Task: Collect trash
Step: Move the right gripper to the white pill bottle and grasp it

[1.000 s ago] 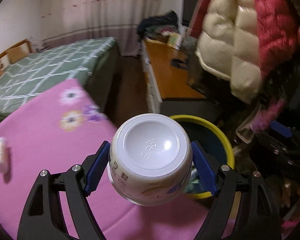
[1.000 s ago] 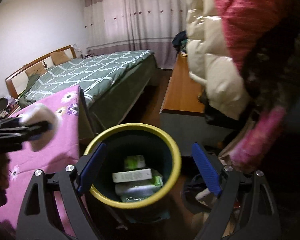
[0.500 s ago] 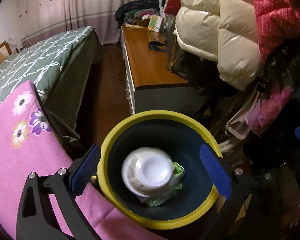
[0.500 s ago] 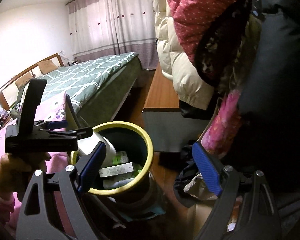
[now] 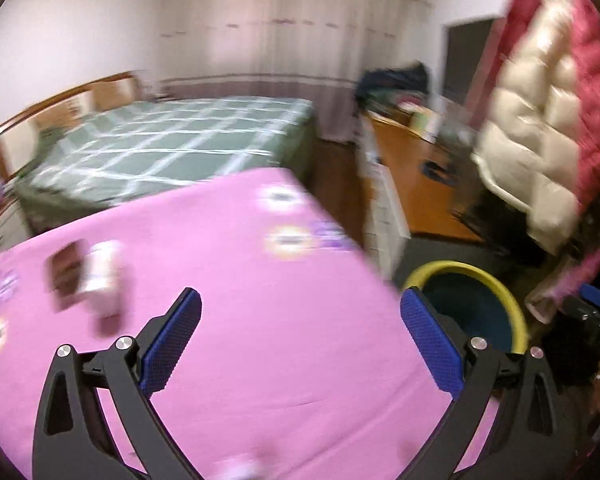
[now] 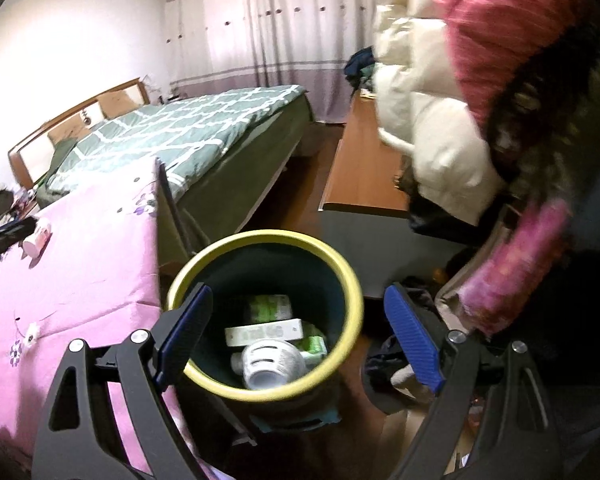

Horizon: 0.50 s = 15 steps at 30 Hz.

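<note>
— Where is the left gripper (image 5: pixel 300 334) now?

— Over the pink cloth (image 5: pixel 260 320), with its jaws spread wide and only that cloth showing between them. The jaws have just been opening, and the white cup they carried a second ago is no longer in them. The picture from that hand is smeared, so details are soft.

— And the cup?

— It lies in the bin (image 6: pixel 340 264), the dark one with the yellow rim, on its side atop the rubbish. Seen from the right gripper (image 6: pixel 298 338), the cup (image 6: pixel 270 366) sits between the two blue pads, a little nearer the left pad, with a flat white box (image 6: pixel 264 332) just beyond it and green wrappers (image 6: pixel 270 308) farther in.

— Is the right gripper holding anything?

— No. Its jaws stand wide, hovering above the bin's mouth with nothing pressed between the pads.

— Any more trash out on the cloth?

— A small pale bottle (image 5: pixel 102 276) lies ahead and to the left of the left jaws, with a darker blurred thing touching it on its left side; I cannot tell what that is. The bin's rim peeks out just past the right-hand pad of the left gripper, off the cloth's edge.

— What's behind it all?

— A bed with a green checked cover (image 6: pixel 188 132), well beyond both jaws.
</note>
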Each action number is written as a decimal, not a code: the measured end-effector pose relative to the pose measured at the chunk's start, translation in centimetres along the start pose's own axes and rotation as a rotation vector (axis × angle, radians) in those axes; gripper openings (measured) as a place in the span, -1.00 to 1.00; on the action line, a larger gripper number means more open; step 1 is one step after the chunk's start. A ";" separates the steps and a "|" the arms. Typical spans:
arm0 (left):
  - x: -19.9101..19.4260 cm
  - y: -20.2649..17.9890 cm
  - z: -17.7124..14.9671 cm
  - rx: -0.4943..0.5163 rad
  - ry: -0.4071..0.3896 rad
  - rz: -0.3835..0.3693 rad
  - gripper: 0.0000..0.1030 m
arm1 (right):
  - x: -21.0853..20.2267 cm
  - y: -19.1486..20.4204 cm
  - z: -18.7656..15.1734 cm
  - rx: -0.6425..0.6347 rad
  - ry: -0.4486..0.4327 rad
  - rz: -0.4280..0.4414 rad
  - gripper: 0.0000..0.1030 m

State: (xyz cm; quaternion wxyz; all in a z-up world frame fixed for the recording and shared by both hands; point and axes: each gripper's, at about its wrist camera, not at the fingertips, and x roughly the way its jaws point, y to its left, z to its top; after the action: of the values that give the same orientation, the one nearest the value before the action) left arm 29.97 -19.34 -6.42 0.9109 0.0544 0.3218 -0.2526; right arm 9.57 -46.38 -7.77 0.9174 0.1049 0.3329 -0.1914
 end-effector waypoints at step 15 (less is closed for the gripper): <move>-3.6 25.3 -7.3 -0.364 -0.032 0.422 0.90 | 4.7 22.0 3.3 -0.272 0.068 0.309 0.61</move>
State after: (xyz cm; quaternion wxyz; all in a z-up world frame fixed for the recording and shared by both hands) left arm 36.01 5.98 -11.54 0.9430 -0.0485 0.3292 0.0038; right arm 24.00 -28.87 -6.88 0.9298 0.0363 0.3663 0.0017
